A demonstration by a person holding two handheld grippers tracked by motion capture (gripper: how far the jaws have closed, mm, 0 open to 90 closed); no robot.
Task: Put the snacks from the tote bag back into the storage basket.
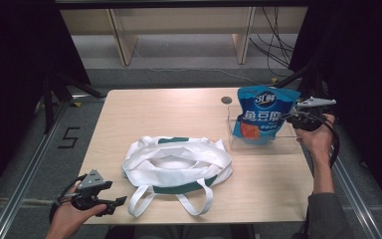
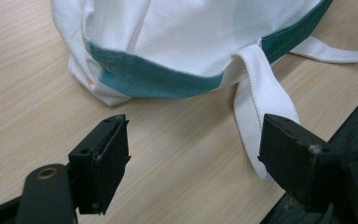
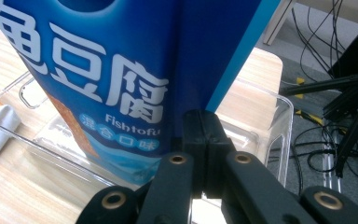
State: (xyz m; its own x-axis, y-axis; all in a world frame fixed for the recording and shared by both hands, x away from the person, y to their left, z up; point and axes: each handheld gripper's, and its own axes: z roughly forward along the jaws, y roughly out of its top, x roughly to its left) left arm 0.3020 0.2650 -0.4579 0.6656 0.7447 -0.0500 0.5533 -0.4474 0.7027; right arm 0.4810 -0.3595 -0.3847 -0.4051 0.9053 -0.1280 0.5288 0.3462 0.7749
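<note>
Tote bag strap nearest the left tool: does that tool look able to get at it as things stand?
Probably yes. The left tool is open above bare table, and the white strap lies flat just ahead by its right jaw, with nothing in between.

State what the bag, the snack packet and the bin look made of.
Tote bag: white woven cloth, matte, visibly creased, teal trim. Snack packet: glossy printed plastic film, likely, with sheen. Bin: clear rigid plastic, seemingly; the table shows through its walls.

Blue snack bag [image 1: 264, 115] upright in clear bin [image 1: 264, 145]
</note>
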